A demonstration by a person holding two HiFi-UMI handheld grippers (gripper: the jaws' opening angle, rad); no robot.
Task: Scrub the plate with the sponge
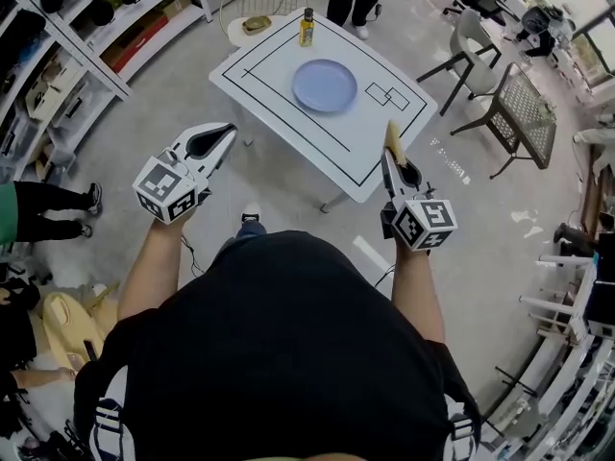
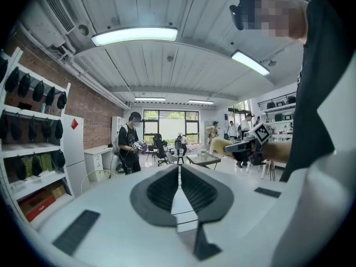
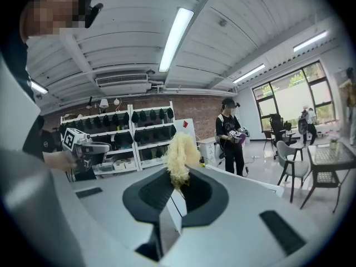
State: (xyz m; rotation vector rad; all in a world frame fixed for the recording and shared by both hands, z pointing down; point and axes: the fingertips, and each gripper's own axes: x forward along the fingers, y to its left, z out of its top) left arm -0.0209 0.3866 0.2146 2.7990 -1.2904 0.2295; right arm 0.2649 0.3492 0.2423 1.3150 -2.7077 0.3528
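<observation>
A pale blue plate (image 1: 325, 84) lies on the white table (image 1: 279, 104) ahead of me. My right gripper (image 1: 392, 144) is held up near the table's near right edge, its jaws shut on a yellow sponge (image 1: 393, 135); the sponge (image 3: 179, 159) sticks out from between the jaws in the right gripper view. My left gripper (image 1: 223, 134) is raised off the table's near left side, jaws pressed together with nothing in them (image 2: 179, 174). Both grippers are short of the plate and level with each other.
An oil bottle (image 1: 307, 28) stands at the table's far edge. A round wire stool (image 1: 261, 8) is behind it, chairs (image 1: 514, 113) to the right, shelving (image 1: 86, 36) to the left. People stand around the room.
</observation>
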